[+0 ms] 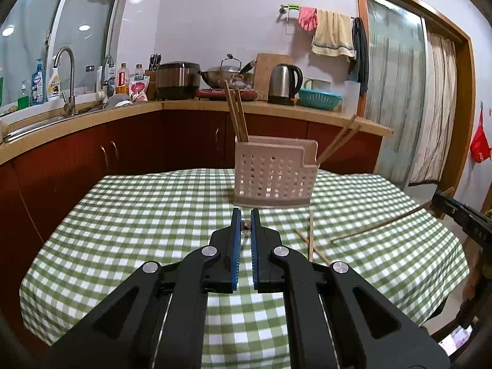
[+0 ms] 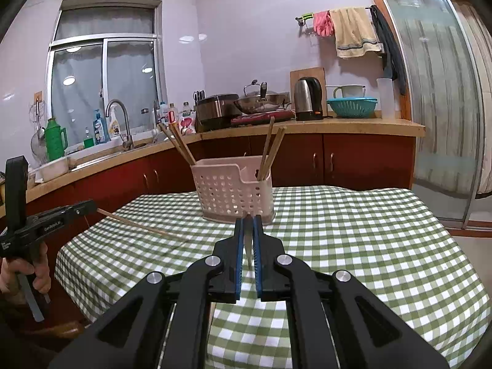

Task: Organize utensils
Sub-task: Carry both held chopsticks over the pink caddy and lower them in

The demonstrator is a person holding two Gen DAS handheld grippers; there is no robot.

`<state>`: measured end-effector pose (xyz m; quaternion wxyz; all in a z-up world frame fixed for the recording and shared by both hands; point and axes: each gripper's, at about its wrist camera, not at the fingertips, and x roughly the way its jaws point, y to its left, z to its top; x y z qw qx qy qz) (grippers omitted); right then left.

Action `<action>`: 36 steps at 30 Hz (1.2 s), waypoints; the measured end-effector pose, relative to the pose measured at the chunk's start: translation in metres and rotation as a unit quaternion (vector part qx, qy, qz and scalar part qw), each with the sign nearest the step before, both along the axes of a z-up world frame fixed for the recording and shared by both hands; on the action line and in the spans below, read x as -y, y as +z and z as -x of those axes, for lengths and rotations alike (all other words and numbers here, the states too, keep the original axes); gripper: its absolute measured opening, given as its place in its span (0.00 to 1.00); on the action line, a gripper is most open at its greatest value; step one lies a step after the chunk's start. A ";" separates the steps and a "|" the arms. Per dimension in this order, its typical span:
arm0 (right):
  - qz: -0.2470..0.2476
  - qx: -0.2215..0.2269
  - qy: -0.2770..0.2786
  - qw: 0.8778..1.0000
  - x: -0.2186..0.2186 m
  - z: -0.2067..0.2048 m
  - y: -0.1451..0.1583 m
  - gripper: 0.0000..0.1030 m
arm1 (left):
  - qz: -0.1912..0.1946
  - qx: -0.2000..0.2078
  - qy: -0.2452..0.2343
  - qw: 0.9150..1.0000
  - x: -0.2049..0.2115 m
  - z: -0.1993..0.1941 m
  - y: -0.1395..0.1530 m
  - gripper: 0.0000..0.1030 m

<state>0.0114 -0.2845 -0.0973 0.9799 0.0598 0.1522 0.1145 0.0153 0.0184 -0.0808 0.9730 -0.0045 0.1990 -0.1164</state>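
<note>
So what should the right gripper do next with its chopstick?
Probably lift it and tip it over the white holder. The right gripper is shut on a chopstick, the holder stands just ahead on the table, and other chopsticks already lean inside it.

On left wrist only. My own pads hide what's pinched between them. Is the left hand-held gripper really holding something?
Observer: Yes. The right wrist view shows the left hand-held gripper from the side, shut on a chopstick that juts out over the checked tablecloth.
Operator: And the right one? I only catch its edge.
Observer: The right hand-held gripper is shut on a second chopstick. It runs lengthwise between the blue pads and points toward the utensil holder.
</note>
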 end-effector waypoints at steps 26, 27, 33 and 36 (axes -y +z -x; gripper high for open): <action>-0.021 0.045 0.016 0.999 -0.001 -0.051 0.085 0.07 | 0.022 0.067 -0.052 0.996 0.007 -0.063 0.095 0.06; -0.019 0.053 0.018 0.998 -0.002 -0.052 0.093 0.07 | 0.022 0.072 -0.053 0.996 0.007 -0.064 0.101 0.06; -0.007 0.091 0.027 0.995 -0.007 -0.066 0.128 0.07 | 0.018 0.124 -0.053 0.991 0.016 -0.075 0.141 0.06; -0.008 0.101 0.032 0.994 -0.007 -0.080 0.139 0.07 | 0.019 0.135 -0.053 0.989 0.022 -0.086 0.152 0.06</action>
